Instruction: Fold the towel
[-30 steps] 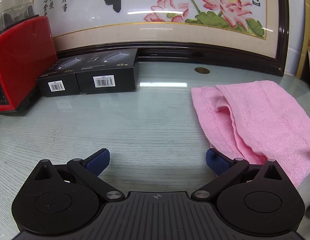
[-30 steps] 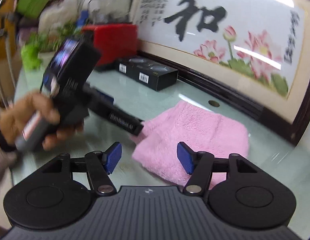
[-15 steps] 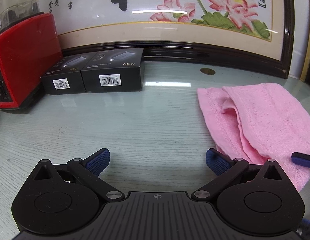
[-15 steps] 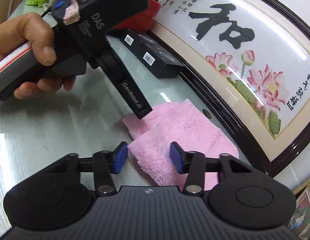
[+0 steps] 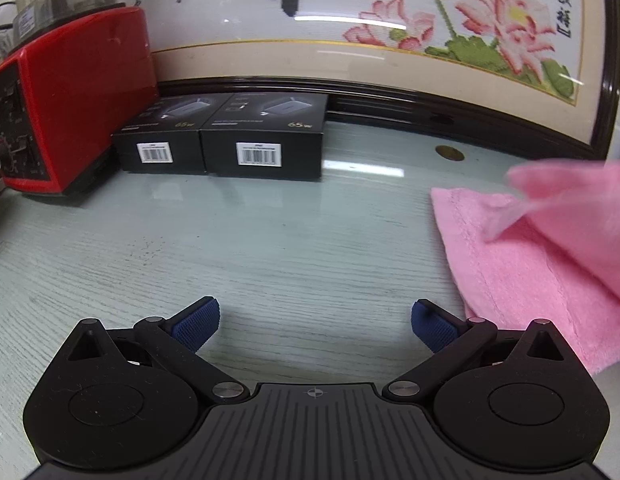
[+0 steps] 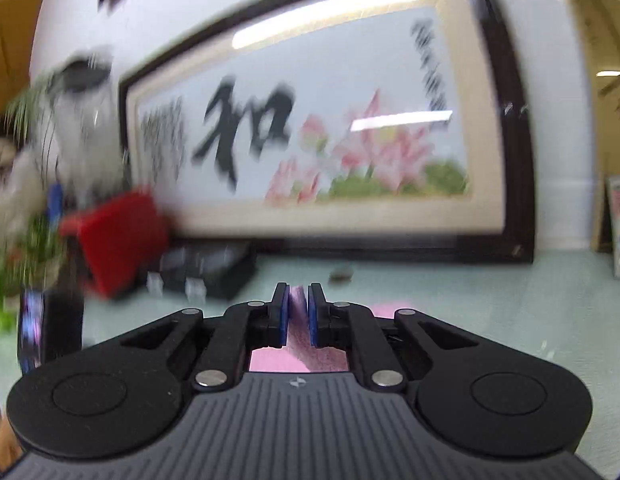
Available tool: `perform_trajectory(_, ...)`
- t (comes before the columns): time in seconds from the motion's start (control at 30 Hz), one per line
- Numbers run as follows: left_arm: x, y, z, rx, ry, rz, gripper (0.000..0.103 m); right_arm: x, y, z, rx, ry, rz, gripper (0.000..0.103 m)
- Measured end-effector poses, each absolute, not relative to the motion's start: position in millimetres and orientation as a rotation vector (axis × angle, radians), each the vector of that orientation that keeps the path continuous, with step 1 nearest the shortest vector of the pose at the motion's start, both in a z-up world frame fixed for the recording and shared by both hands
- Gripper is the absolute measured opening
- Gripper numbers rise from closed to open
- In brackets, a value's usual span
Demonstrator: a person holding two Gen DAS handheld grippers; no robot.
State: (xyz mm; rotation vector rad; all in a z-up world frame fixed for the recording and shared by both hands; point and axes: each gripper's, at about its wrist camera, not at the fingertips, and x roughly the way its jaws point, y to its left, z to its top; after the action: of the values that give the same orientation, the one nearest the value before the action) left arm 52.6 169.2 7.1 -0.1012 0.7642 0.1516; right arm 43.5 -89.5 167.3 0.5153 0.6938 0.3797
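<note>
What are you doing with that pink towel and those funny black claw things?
A person is folding the pink towel on the pale table with two hand-held grippers. The right gripper is closing on a bit of the towel, and one part of it is lifted off the table. The left gripper is open with nothing in it, hovering over the table beside the towel.

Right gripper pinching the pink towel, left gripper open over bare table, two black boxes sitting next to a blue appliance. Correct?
One thing is off: the appliance beside the two black boxes is red, not blue, as the left wrist view shows. The rest holds: the right gripper is closing with the pink towel between its pads, and the left gripper is open over the bare table.
</note>
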Motion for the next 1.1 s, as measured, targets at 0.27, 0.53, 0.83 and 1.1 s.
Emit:
perform_trajectory(0.27,52.7,171.1,7.5,-0.099,0.765,0.173,0.103,49.6,-22.6,127.8,0.462,0.88,0.587,0.011)
perform_trajectory(0.53,52.3,177.5,8.9,-0.132,0.765,0.188,0.103,54.5,-12.1,137.2,0.259,0.95,0.594,0.066)
perform_trajectory(0.83,52.2,174.1,7.6,-0.105,0.768,0.195,0.103,71.8,17.9,106.4,0.194,1.162,0.536,0.058)
perform_trajectory(1.1,52.0,173.4,7.6,-0.102,0.773,0.194,0.103,65.3,0.5,101.2,0.241,1.136,0.495,0.004)
